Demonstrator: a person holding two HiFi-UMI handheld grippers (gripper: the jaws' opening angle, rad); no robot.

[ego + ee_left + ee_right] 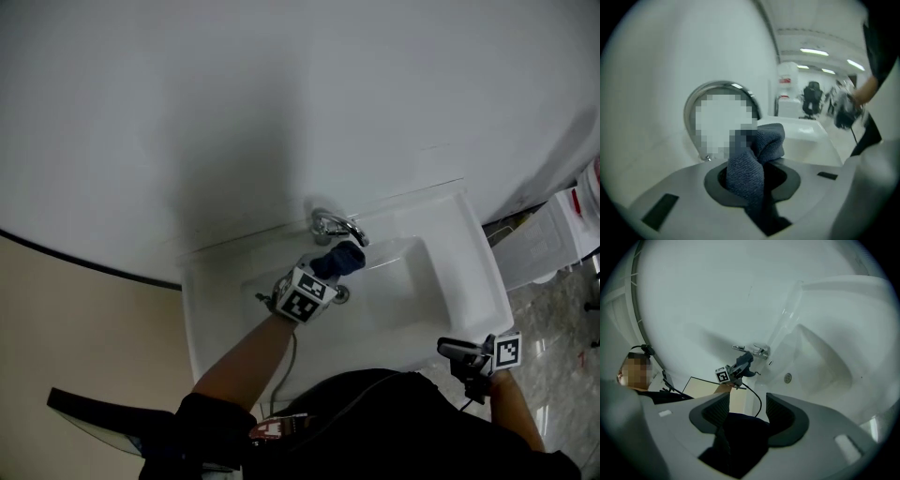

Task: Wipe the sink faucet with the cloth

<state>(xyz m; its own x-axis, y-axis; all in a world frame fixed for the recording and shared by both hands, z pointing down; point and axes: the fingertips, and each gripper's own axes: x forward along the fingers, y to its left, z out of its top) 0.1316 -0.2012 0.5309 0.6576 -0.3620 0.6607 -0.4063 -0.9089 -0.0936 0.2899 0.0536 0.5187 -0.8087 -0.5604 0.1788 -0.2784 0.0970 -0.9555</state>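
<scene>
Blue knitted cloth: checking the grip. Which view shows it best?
Left gripper view: the blue knitted cloth sits large, clamped between the jaws. Head view: a small bundle by the chrome faucet. Right gripper view: a distant speck.

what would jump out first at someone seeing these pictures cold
The dark blue cloth stands out most against all the white. It is bunched in the left gripper, right at the chrome faucet at the back of the sink. The right gripper hangs open and empty near the sink's front right corner.
</scene>
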